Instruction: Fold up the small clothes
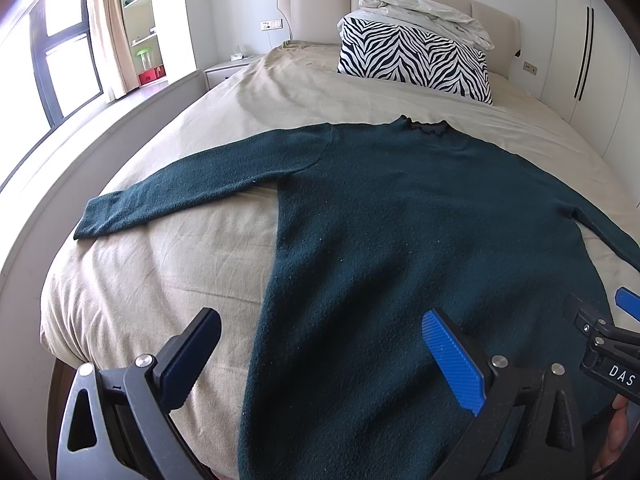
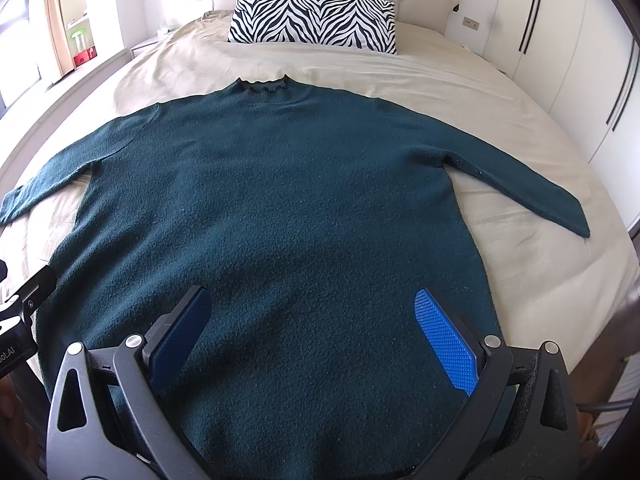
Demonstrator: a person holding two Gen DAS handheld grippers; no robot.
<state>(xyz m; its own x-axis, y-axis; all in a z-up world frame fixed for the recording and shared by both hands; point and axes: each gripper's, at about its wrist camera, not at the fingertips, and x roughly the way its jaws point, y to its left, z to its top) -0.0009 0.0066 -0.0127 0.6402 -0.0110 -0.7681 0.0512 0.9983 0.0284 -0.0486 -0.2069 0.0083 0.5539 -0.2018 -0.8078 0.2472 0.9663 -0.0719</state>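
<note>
I'm looking down the bed (image 1: 160, 288) and the sweater (image 2: 272, 200) lies flat on the beige sheet, collar toward the headboard, hem toward me, both sleeves spread out and angled down to the sides. My left gripper (image 1: 320, 354) hangs over the hem end with its fingers spread wide, nothing between them; the sweater's left side edge runs right through the gap, so the dark finger sits over bare sheet and the blue pad (image 1: 452, 360) over knit. I can't tell whether the tips touch the cloth. My right gripper (image 2: 312, 330) is also spread apart and holding nothing, centred over the lower body of the sweater, with knit under both fingers and filling the space between. From the left camera I see the right gripper just beside mine at the frame's right edge. A zebra pillow (image 2: 316, 16) stands at the head of the bed, well apart from the collar, with a rumpled white duvet (image 1: 424, 14) on top.
</note>
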